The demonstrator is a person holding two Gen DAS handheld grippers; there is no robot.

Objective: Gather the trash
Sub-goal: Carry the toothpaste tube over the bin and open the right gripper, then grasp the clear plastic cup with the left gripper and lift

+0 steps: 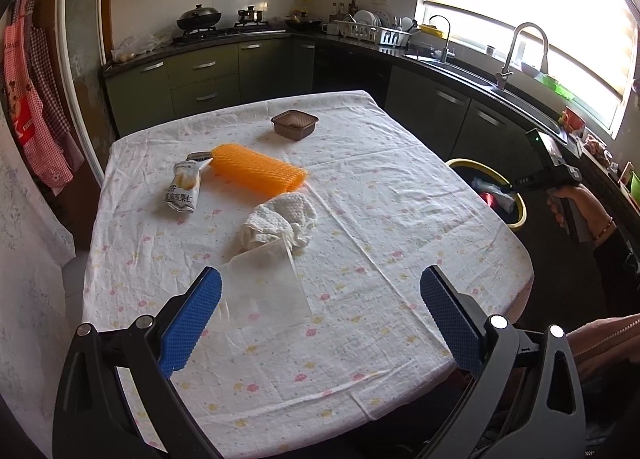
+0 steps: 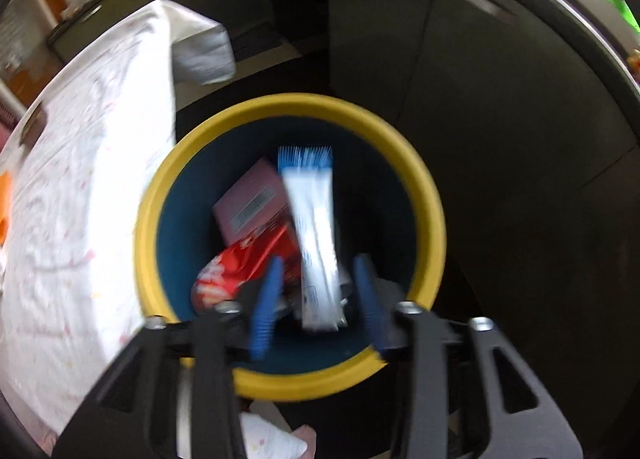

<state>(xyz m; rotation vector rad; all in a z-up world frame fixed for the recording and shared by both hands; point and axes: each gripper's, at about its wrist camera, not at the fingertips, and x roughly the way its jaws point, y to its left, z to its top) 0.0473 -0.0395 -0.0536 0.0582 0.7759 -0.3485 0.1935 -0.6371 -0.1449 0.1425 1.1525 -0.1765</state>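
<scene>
Trash on the table (image 1: 400, 187): clear plastic bag (image 1: 272, 283) nearest the left gripper (image 1: 320, 315), at its 11 o'clock; crumpled paper towel (image 1: 280, 223) touching the bag's far edge; orange mesh roll (image 1: 256, 171) beyond that; snack packet (image 1: 184, 187) at the roll's 9 o'clock; brown plastic tray (image 1: 295, 124) farthest, at 12 o'clock. Left gripper jaws spread wide above the cloth, holding nothing.

Yellow-rimmed bin (image 2: 424, 179) stands off the table's 3 o'clock edge. Right gripper (image 2: 316, 299) sits directly above it, jaws apart. White-and-blue wrapper (image 2: 316, 227) lies between the 2 fingers, touching neither; frame blurred. Inside the bin: pink box (image 2: 248, 203) and red wrapper (image 2: 240, 263) at the wrapper's 9 o'clock.
</scene>
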